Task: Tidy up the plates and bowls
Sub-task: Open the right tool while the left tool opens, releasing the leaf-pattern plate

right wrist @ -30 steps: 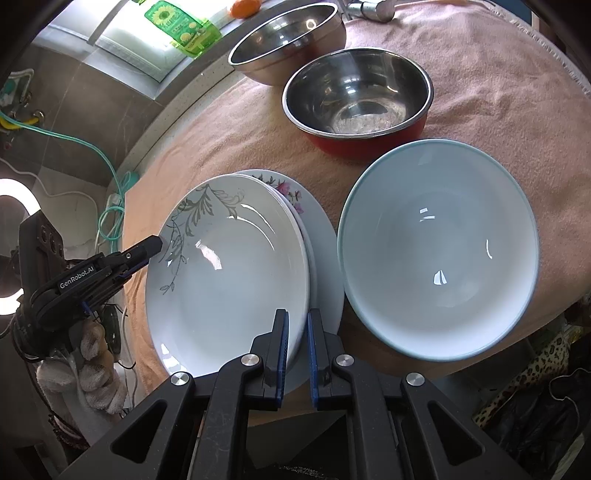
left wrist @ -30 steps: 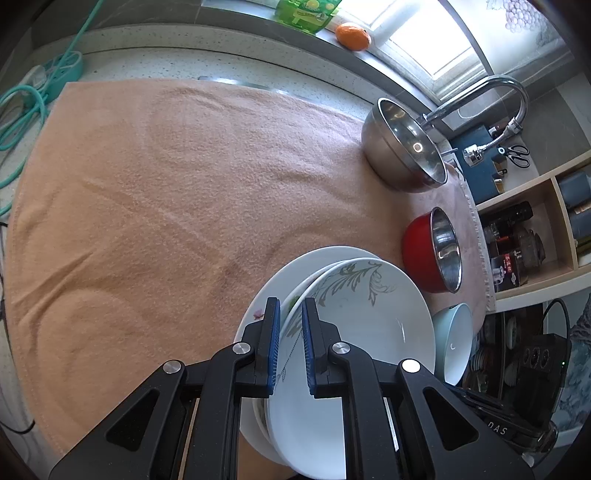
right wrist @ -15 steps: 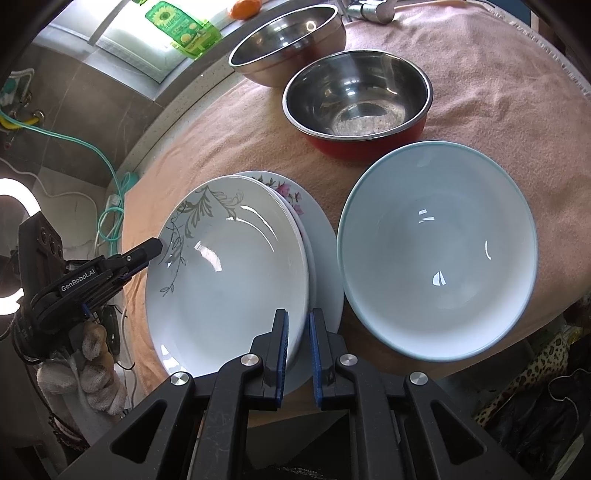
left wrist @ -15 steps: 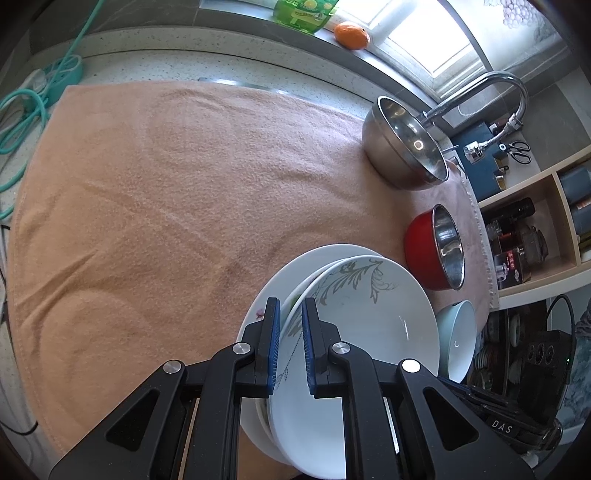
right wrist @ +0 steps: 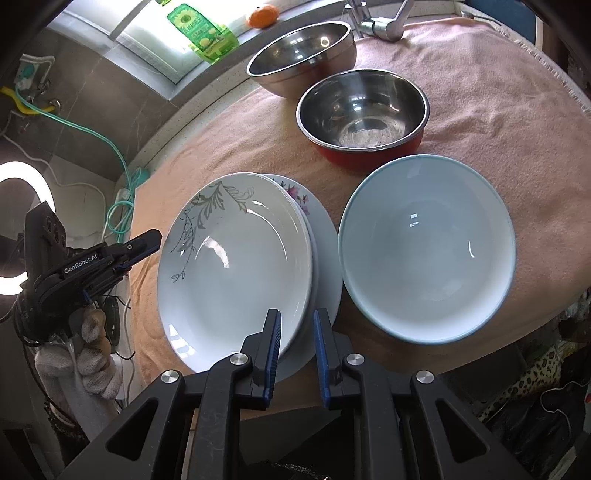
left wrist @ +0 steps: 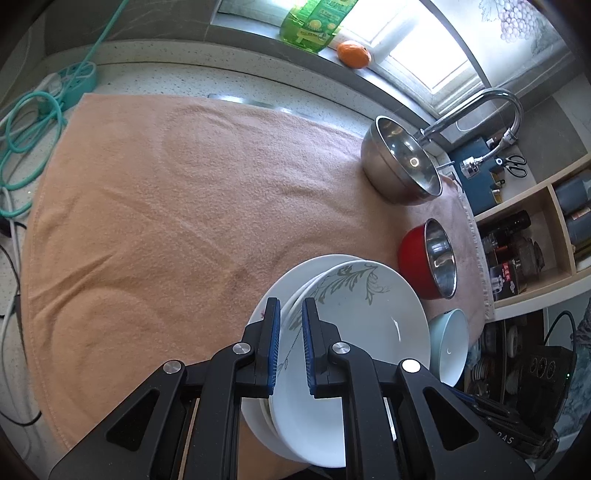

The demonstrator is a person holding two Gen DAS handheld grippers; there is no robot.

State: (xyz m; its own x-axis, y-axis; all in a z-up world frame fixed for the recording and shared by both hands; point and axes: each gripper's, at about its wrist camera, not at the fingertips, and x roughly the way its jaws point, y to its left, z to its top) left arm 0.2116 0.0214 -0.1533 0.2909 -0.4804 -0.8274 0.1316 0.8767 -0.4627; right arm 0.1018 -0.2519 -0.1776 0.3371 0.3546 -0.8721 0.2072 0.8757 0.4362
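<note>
On the towel (right wrist: 480,96), three stacked plates (right wrist: 236,266) beside an empty blue bowl (right wrist: 428,247), red bowl (right wrist: 364,114) and steel bowl (right wrist: 301,61) empty. Left gripper (left wrist: 291,345) and right gripper (right wrist: 297,354) narrowly open at the stack's rim, gripping nothing.

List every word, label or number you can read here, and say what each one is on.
"GenRobot.AI": on the left tool, in the right wrist view.
"DAS": on a black device at the lower right, partly cut off.
Green bottle: sunflower label, its text too small to read.
Shelf bottles: red label, its characters too blurred to read.
</note>
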